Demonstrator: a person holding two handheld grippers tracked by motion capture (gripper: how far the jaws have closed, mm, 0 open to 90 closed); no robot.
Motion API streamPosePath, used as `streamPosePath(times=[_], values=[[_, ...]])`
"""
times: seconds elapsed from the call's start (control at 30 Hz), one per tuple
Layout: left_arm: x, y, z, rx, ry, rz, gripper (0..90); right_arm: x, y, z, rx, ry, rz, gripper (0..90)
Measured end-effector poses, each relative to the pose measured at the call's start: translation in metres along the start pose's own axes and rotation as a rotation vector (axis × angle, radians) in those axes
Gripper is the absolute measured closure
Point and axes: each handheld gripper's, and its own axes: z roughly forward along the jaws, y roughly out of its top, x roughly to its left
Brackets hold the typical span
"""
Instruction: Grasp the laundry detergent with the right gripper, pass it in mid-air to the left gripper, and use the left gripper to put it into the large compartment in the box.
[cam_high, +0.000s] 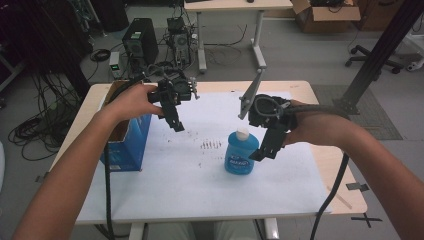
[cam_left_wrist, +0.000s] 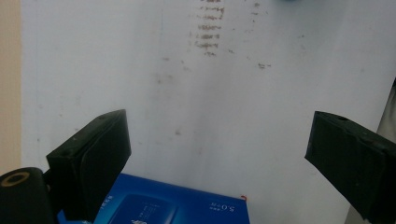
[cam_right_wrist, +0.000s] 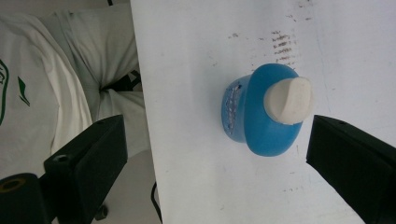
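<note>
Blue bottle (cam_high: 242, 153) with white cap (cam_right_wrist: 288, 100) upright on white worktop (cam_high: 200, 185), just below and beside right hand-held gripper (cam_high: 265, 150), jaws spread wide and empty, left hand-held gripper (cam_high: 176, 123) likewise wide open, nothing held, above blue carton (cam_high: 125, 142) edge.

I'm looking down on a light wooden table (cam_high: 327, 165) on pale metal legs, most of its top covered by a white sheet (cam_high: 200, 190) — the bare wood shows as a border along the left, far and right edges. The sheet is scuffed, with a cluster of short dark marks (cam_high: 211, 145) near its middle. A blue bottle (cam_high: 241, 155) with a white cap stands upright on the sheet, just right of those marks. At the left edge stands an open blue box (cam_high: 125, 147) — partly on the sheet, partly on the wood.
</note>
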Motion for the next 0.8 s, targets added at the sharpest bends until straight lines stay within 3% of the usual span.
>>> streamPosePath(times=[0.37,0.8], values=[[-0.001,-0.001,-0.003,-0.011,0.006,0.002,6.8,-0.01,-0.012,-0.002,-0.035,-0.02,0.025,5.1],[-0.002,-0.001,-0.002,-0.012,0.011,0.0,6.8,-0.022,-0.042,0.012,-0.103,-0.046,0.051,5.0]])
